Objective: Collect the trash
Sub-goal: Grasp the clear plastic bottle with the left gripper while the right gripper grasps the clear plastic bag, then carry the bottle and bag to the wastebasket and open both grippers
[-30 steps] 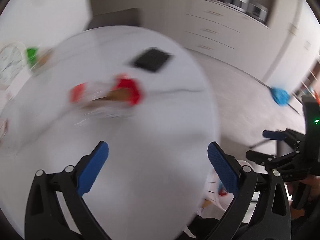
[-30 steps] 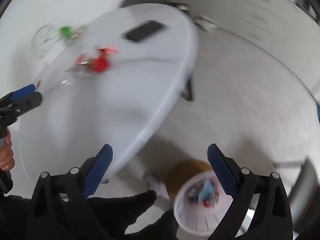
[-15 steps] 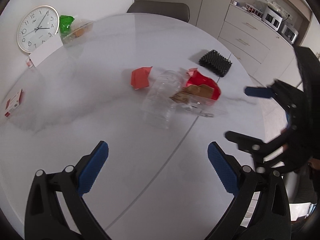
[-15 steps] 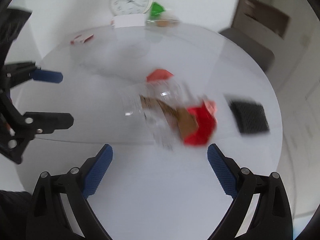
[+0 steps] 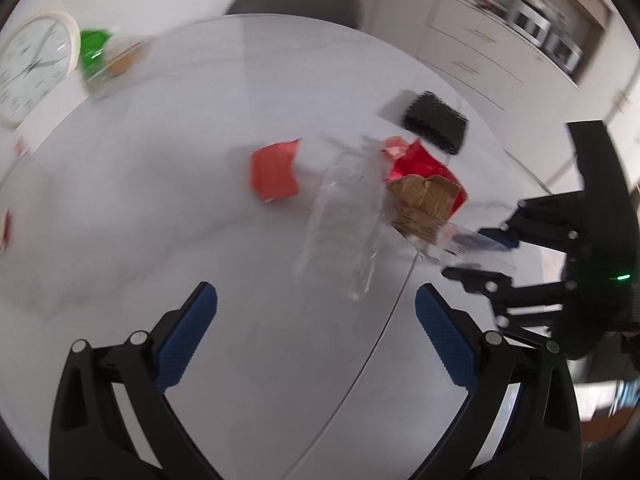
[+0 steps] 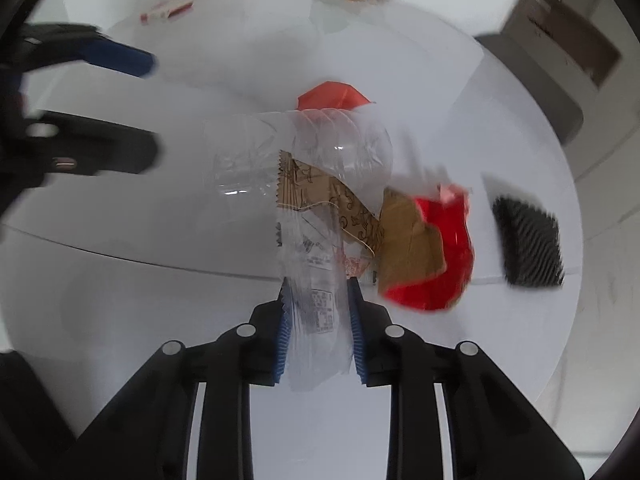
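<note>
One piece is in hand: the right tool (image 6: 318,320) is closing on the clear printed plastic wrapper (image 6: 316,276), whose sides its pads touch. The left tool (image 5: 316,340) hangs released above the white round bench (image 5: 160,240). Beyond, the crushed clear plastic bottle (image 6: 304,148), brown paper scrap (image 6: 408,240), crumpled red wrapper (image 6: 452,240) and flat orange-red wrapper (image 5: 274,170) remain uncollected.

Left wrist view: looks steeply down over the white round table (image 5: 168,208) from its near edge, toward the far chair (image 5: 296,2) and cabinets, from some way above. Right wrist view: closer, also pitched down, facing the far wall from the right side. Both views share the trash pile: crushed clear bottle (image 5: 344,216) (image 6: 320,148), red wrapper (image 5: 424,168) (image 6: 448,248), black sponge (image 5: 436,122) (image 6: 528,240).
</note>
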Demonstrator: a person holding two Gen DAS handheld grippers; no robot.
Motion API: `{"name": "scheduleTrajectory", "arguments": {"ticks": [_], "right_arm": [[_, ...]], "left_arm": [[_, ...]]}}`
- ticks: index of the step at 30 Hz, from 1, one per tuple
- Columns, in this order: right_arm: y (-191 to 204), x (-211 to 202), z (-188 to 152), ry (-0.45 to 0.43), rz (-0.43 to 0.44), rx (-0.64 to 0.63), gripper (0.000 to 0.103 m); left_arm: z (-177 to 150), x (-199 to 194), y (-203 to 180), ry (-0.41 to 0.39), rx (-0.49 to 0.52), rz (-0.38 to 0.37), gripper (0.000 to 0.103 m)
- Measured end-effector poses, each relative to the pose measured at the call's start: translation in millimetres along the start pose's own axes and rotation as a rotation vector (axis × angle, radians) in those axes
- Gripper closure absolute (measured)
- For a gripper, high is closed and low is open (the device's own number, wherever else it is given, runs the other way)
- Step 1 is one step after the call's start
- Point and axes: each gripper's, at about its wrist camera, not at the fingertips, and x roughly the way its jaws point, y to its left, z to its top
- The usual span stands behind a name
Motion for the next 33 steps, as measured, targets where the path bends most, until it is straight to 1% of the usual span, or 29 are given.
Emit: {"name": "scheduleTrajectory", "arguments": {"ticks": [3, 5, 7, 10, 13, 15, 16, 17, 18, 21, 27, 31, 33], "right_arm": [[-10, -23, -12, -0.042, 0.124, 0.154, 0.077], [-12, -37, -21, -0.067, 0.166, 0.221, 0.077], [-14, -51, -31, -0.089, 0.187, 0.280, 0.077], [-17, -68, -46, -0.105, 0.182, 0.354, 0.077], [-22, -82, -65, -0.117, 0.170, 0.429, 0.077], [-26, -85, -77, -0.116, 0.159, 0.476, 0.077], [-28, -86, -82, -0.114, 0.157, 0.493, 0.077], [-29, -87, -87, -0.112, 0.155, 0.510, 0.077], [-30, -89, -93, -0.110, 0.152, 0.523, 0.077], [-32, -91, -100, -0.105, 0.144, 0.533, 0.077], [-34, -91, -102, -0.109, 0.143, 0.532, 0.077], [-34, -94, -102, -0.131, 0.150, 0.522, 0.077], [-34, -99, -107, -0.146, 0.152, 0.520, 0.077]], "left_arm": [[15, 13, -7, 0.020, 0.113, -0.059, 0.008], [26, 28, -15, 0.057, 0.241, -0.080, 0.008], [36, 43, -21, 0.088, 0.342, -0.067, 0.008], [49, 70, -23, 0.147, 0.400, -0.047, 0.008], [57, 91, -23, 0.198, 0.389, -0.065, 0.008], [59, 97, -24, 0.201, 0.376, -0.066, 0.009], [60, 100, -26, 0.194, 0.373, -0.068, 0.019], [60, 101, -27, 0.196, 0.372, -0.068, 0.036], [60, 103, -28, 0.206, 0.369, -0.074, 0.040], [59, 101, -28, 0.193, 0.337, -0.084, 0.040], [44, 85, -38, 0.183, 0.346, -0.091, 0.040], [29, 61, -54, 0.161, 0.323, -0.116, 0.040], [23, 48, -69, 0.136, 0.306, -0.153, 0.040]]}}
